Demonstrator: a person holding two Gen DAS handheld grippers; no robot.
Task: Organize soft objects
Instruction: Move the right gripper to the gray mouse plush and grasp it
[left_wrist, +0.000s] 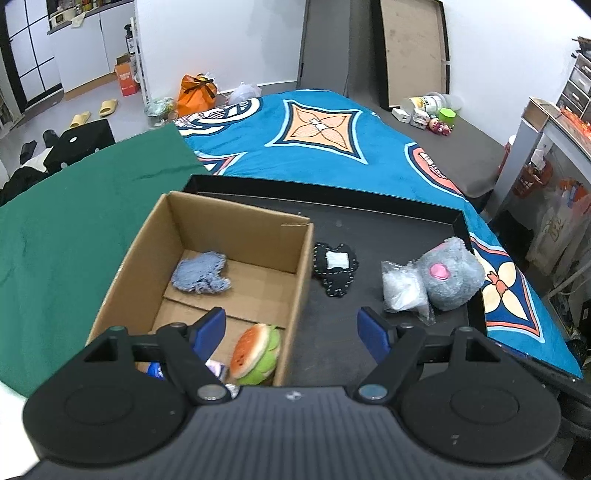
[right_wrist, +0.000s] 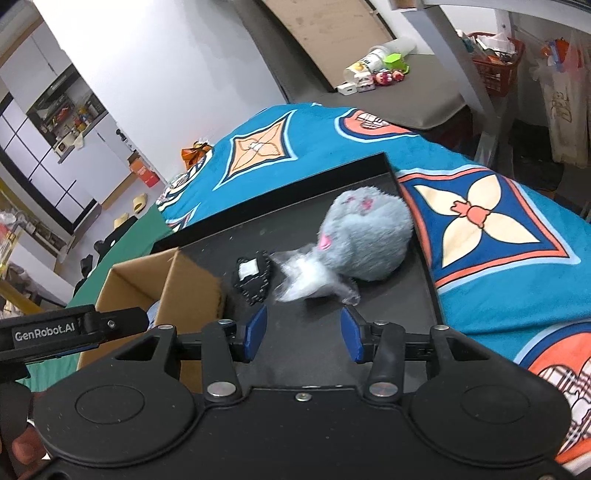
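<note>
Soft objects split between a cardboard box (left_wrist: 236, 258) and the black tray (left_wrist: 369, 229) it stands in; tray sits on a blue patterned blanket (left_wrist: 332, 155), green cloth (left_wrist: 74, 221) to the left.

Inside the box: light blue knitted piece (left_wrist: 201, 275) on the floor toward the far wall; watermelon-slice plush (left_wrist: 256, 354) against the near right wall. Bits of other items at the near edge, hidden by the gripper body, not identifiable.

On the tray outside the box: black stitched fabric piece with a white patch (left_wrist: 336, 267) just beside the box's right wall; clear plastic bag with white filling (left_wrist: 404, 291) further right, touching a grey plush toy with pink marks (left_wrist: 452, 275) near the tray's right rim.

Left gripper (left_wrist: 291, 330): jaws wide apart, nothing between the blue pads. Left pad over the box interior, right pad over bare tray; box's right wall runs between them below.

Right gripper (right_wrist: 303, 332): jaws partly apart, nothing held. Hovers over bare tray, pointing at the bag (right_wrist: 310, 280) and grey plush (right_wrist: 365, 236), which lie just past the fingertips, not touching. Right wrist view blurred. Left gripper's arm (right_wrist: 74, 328) shows at its left edge, above the box (right_wrist: 177, 291).
</note>
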